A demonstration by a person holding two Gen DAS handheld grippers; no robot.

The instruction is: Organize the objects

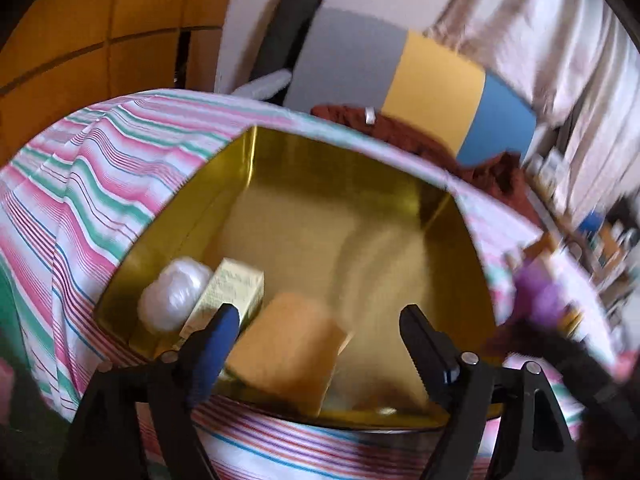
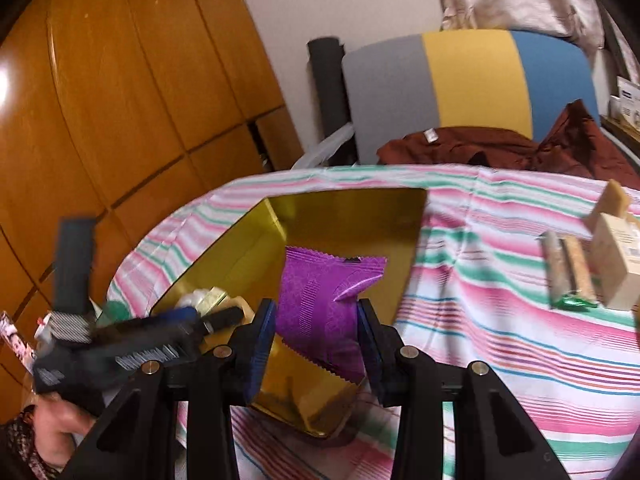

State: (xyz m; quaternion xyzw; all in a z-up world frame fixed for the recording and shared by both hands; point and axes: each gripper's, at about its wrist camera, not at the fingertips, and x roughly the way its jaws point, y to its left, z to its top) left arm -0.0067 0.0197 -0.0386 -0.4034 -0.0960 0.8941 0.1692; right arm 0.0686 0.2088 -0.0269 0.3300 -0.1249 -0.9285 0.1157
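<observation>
A gold tin [image 1: 328, 156] stands open on the striped cloth. In its near left corner lie a white wrapped ball [image 1: 176, 292], a pale yellow box [image 1: 232, 288] and an orange block [image 1: 288, 348]. My left gripper [image 1: 320, 312] hangs open over that corner; the block lies under it, beside the left finger, and the other finger stands well off it. My right gripper [image 2: 318, 320] is shut on a purple foil packet [image 2: 320, 296], which it holds over the near side of the tin [image 2: 360, 216]. The blurred left gripper [image 2: 208, 320] shows at the left in the right wrist view.
Right of the tin, beige boxes [image 2: 616, 264] and wrapped bars [image 2: 568, 276] lie on the striped cloth [image 2: 500, 340]. A brown garment [image 2: 480, 148] and a grey, yellow and blue chair back [image 2: 472, 80] stand behind. A wooden cabinet [image 2: 120, 100] fills the left. A person's hand [image 2: 60, 432] shows low left.
</observation>
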